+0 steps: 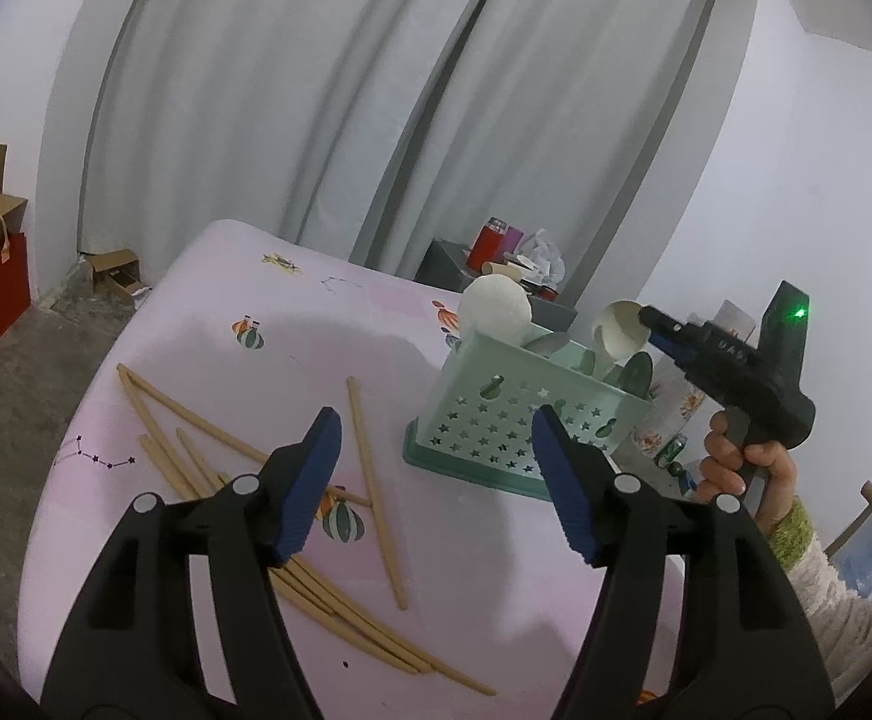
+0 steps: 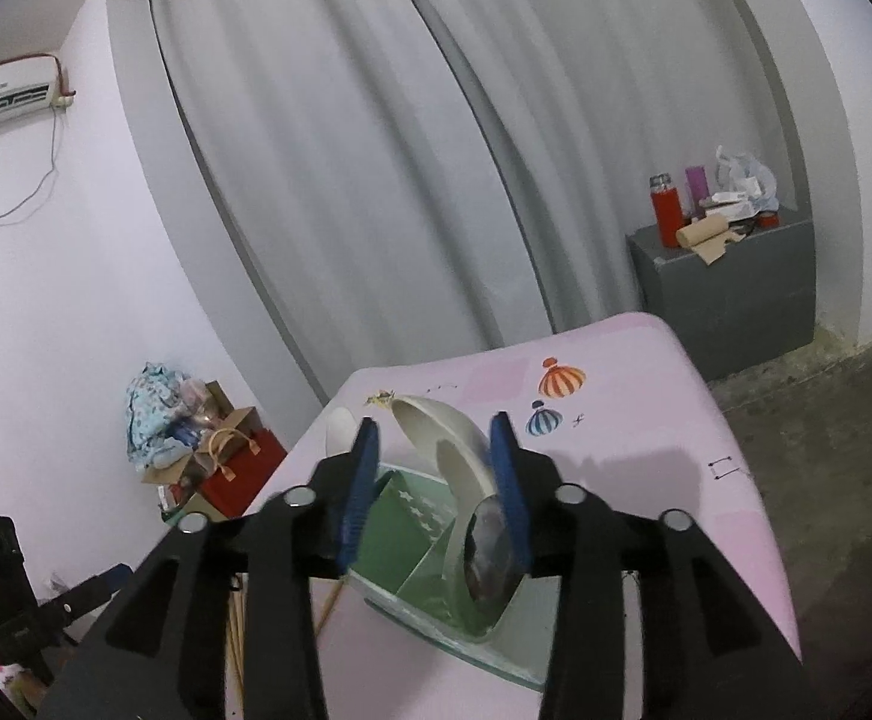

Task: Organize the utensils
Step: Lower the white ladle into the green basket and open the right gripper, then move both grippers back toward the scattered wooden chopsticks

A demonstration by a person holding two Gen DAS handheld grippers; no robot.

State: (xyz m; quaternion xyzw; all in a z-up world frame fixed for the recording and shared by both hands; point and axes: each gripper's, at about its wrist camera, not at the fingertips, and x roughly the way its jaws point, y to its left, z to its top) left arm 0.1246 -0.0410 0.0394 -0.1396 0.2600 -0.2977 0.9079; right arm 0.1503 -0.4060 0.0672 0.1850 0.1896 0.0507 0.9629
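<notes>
Left hand-held gripper (image 1: 436, 468): jaws stand wide with nothing between them; it hovers over the table (image 1: 195, 360), above the chopsticks.
Chopsticks (image 1: 369, 480): a loose scatter of tan sticks lying flat on the pink cloth toward the table's near left edge; several cross each other and one lies apart, pointing toward the basket.
Basket (image 1: 496, 420): mint-green, with star-shaped holes in its wall, standing upright toward the table's right edge, just beyond the chopsticks.
Right hand-held gripper (image 2: 436, 480): jaws part-way apart, over the basket (image 2: 411, 516); a white spoon (image 2: 466, 474) and a dark-bowled spoon (image 2: 487, 552) stand between the blue pads, and no pad clearly presses on either.
Spoons in the basket: white spoon bowls (image 1: 619, 330) stick up above its rim; a larger white rounded piece (image 1: 496, 309) rises at its far left corner.
Person's hand (image 1: 748, 468): grips the handle of the right hand-held gripper (image 1: 646, 318) beside the table's right edge.
Far background: pale curtains (image 1: 315, 120); a grey cabinet (image 2: 736, 300) carrying a red flask (image 2: 667, 210).
</notes>
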